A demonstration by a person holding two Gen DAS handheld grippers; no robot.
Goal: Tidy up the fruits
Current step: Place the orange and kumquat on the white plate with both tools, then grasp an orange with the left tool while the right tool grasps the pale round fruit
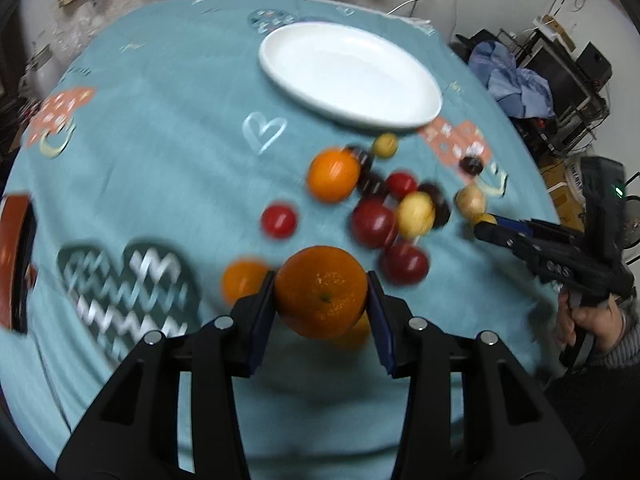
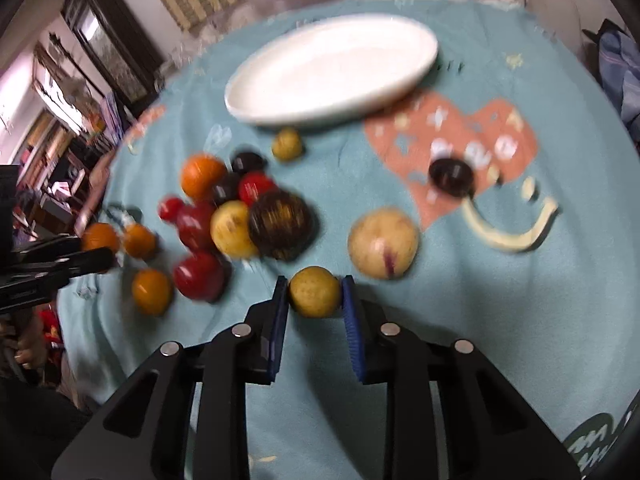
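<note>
My left gripper (image 1: 321, 292) is shut on an orange (image 1: 321, 292) and holds it above the teal cloth. My right gripper (image 2: 315, 295) is shut on a small yellow fruit (image 2: 315, 297), also lifted; it shows at the right of the left wrist view (image 1: 486, 222). A white oval plate (image 1: 348, 74) stands empty at the far side, also in the right wrist view (image 2: 332, 68). A heap of several red, yellow, dark and orange fruits (image 1: 384, 208) lies between the grippers and the plate. A large pale yellow fruit (image 2: 383, 243) lies just ahead of my right gripper.
A lone dark fruit (image 2: 451, 175) lies on the pink heart print. Loose oranges (image 2: 151, 291) lie left of the heap near the left gripper (image 2: 60, 268). A red-brown object (image 1: 16, 264) sits at the table's left edge. Shelves and cables stand beyond the table.
</note>
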